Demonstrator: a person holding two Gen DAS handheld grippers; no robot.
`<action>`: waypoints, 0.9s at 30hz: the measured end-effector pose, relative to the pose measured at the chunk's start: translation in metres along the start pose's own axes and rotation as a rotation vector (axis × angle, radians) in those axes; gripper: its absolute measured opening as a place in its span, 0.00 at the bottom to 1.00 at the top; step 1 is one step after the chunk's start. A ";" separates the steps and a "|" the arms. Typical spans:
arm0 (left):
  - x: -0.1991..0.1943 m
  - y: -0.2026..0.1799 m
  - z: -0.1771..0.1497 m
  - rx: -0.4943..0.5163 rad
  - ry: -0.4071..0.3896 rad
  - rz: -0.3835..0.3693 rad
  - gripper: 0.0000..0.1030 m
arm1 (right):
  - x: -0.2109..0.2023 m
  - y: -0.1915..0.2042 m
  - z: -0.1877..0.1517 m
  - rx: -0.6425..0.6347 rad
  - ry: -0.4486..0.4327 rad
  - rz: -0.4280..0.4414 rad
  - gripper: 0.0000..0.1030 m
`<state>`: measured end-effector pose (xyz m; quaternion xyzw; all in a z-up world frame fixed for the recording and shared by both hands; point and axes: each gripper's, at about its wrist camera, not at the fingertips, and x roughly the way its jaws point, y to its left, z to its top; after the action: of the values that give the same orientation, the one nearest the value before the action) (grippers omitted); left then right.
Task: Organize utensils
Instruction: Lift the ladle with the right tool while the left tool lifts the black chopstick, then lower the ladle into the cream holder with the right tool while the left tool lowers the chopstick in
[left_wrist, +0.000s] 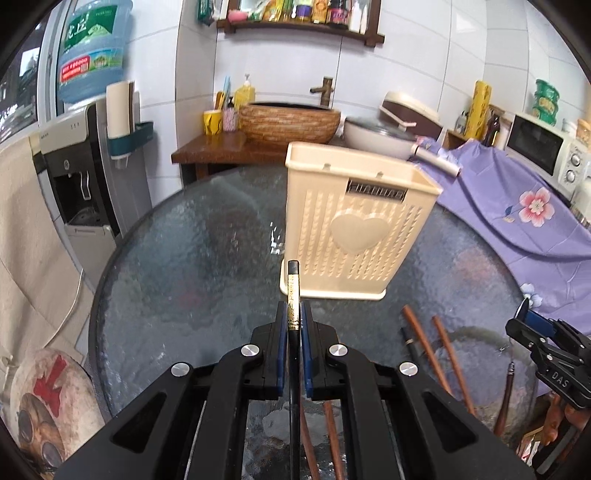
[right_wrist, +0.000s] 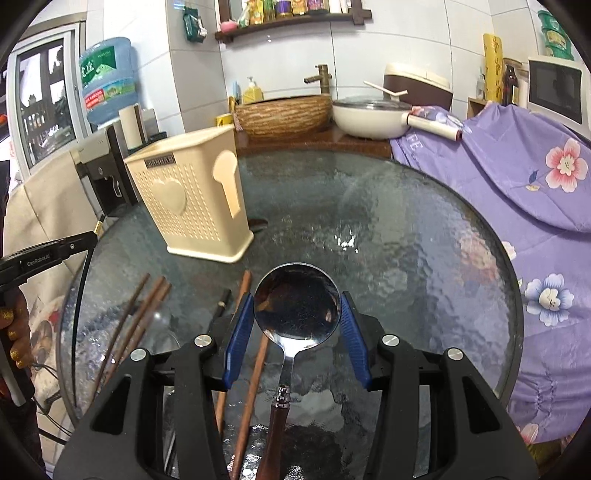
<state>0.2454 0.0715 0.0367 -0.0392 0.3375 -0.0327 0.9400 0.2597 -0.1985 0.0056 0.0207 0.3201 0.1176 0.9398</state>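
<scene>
Left tool (left_wrist: 293, 321): it is clamping a black chopstick (left_wrist: 293, 295) between its blue pads (left_wrist: 281, 354), jaws nearly together. The stick is running lengthwise down the middle of the gap, its gold-banded tip jutting out ahead, likely so it can be aimed end-first.
Holder (left_wrist: 354, 225): the cream perforated utensil holder is standing upright just ahead of the left tool and slightly to its right, open top facing up. The chopstick tip is sitting low against its front wall, not over the rim, so a lift looks needed first.
Right tool (right_wrist: 297, 314): its jaws are spread wide, one blue pad (right_wrist: 240, 332) on either side of the bowl of a metal spoon (right_wrist: 297, 306). Whether the pads are touching the bowl, I cannot tell; nothing looks clamped.
Spoon: it is lying on the glass surface (right_wrist: 424, 258), bowl pointing away from the right tool, brown handle running back under it.
Loose chopsticks (right_wrist: 142, 317): brown sticks are lying on the surface left of the right tool, one more (right_wrist: 255, 369) just beside the spoon handle.
Holder from the right tool: ahead and well to its left.
Progress: most utensils seem to be waiting outside the holder.
</scene>
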 end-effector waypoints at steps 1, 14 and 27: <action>-0.005 0.000 0.003 0.000 -0.012 -0.007 0.07 | -0.003 0.000 0.002 -0.002 -0.007 0.002 0.46; -0.047 -0.007 0.020 0.024 -0.100 -0.062 0.07 | -0.032 0.007 0.022 -0.061 -0.064 0.048 0.46; -0.071 -0.010 0.032 0.050 -0.170 -0.070 0.07 | -0.045 0.023 0.040 -0.127 -0.100 0.091 0.46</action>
<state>0.2109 0.0692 0.1077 -0.0303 0.2538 -0.0704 0.9642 0.2442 -0.1850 0.0669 -0.0187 0.2634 0.1789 0.9478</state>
